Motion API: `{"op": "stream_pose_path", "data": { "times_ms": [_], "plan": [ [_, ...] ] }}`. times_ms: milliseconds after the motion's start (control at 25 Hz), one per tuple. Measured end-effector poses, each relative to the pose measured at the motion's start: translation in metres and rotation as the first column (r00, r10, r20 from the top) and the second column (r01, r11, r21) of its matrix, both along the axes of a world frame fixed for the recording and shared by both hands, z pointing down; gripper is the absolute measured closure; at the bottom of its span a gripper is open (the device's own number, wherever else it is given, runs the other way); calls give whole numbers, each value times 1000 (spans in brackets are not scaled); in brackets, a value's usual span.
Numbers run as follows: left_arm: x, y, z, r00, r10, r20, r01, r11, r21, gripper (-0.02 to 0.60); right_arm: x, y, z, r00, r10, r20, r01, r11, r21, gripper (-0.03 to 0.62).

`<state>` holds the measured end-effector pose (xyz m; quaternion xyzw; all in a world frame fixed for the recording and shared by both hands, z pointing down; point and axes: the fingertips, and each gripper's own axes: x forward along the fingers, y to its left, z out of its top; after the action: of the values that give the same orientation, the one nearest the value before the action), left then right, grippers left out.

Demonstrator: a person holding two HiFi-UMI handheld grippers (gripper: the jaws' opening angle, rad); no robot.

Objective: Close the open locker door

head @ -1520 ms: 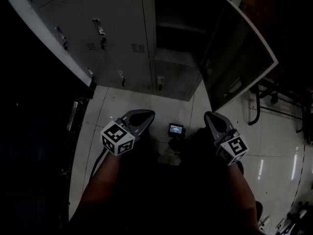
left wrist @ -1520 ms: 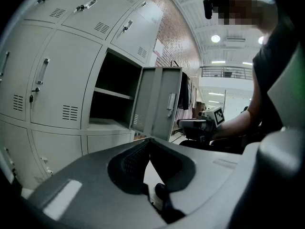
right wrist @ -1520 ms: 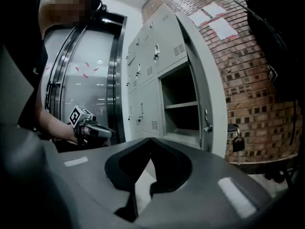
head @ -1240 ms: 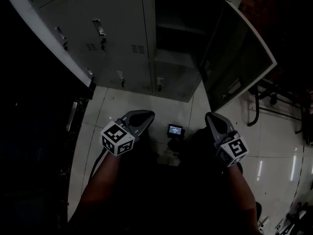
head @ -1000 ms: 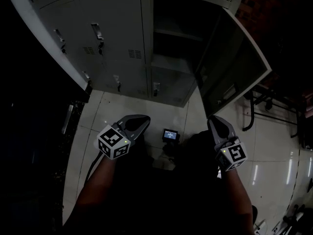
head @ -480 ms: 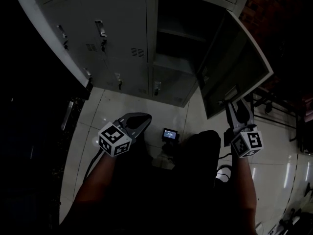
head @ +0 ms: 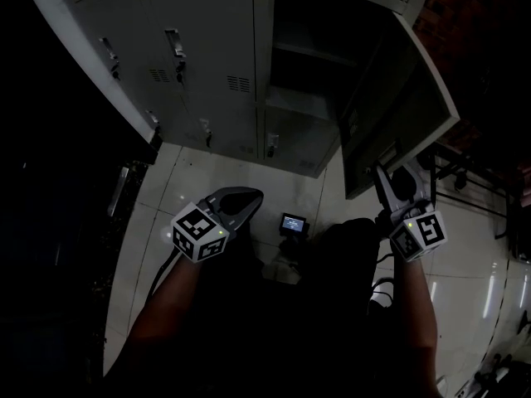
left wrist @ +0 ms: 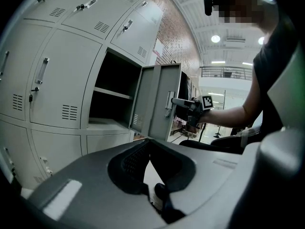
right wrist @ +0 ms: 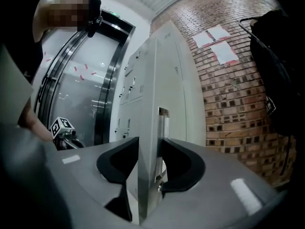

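Observation:
The grey locker door stands swung out to the right of its dark open compartment. My right gripper is at the door's lower free edge. In the right gripper view the door's edge runs up between the jaws, which are closing on it from both sides beside the handle; the right gripper grips there. My left gripper hangs low over the floor, shut with nothing in it. The left gripper view shows the left gripper facing the open door.
Closed grey lockers fill the left of the bank. A small device with a lit screen lies on the white tiled floor in front of me. A dark metal frame stands right of the door, and a brick wall lies beyond.
My right gripper rose from beside my lap to the door's lower edge and now straddles it. The left gripper stayed where it was.

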<state>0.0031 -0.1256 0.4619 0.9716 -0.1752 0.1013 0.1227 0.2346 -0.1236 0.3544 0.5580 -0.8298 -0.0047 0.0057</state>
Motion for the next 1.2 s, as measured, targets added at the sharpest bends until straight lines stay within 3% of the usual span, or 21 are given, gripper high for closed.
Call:
{"op": "stream_pose_path", "data": {
  "times_ms": [520,920,1200],
  "plan": [
    [0,0,-3,1000,2,-11,-2,1000,0,569,-98,-35,-9,962,-268,43,269,963,-15,464],
    [0,0,-2,1000,-1,-20,1,1000,2,569,-149,-100,-3,964,-264,12,264,964,-10,484],
    [4,6,2,1000,8,-25,-8,1000,-12,569,-169,-155,5,990,-138,-20,138,990,-12,474]
  ]
}}
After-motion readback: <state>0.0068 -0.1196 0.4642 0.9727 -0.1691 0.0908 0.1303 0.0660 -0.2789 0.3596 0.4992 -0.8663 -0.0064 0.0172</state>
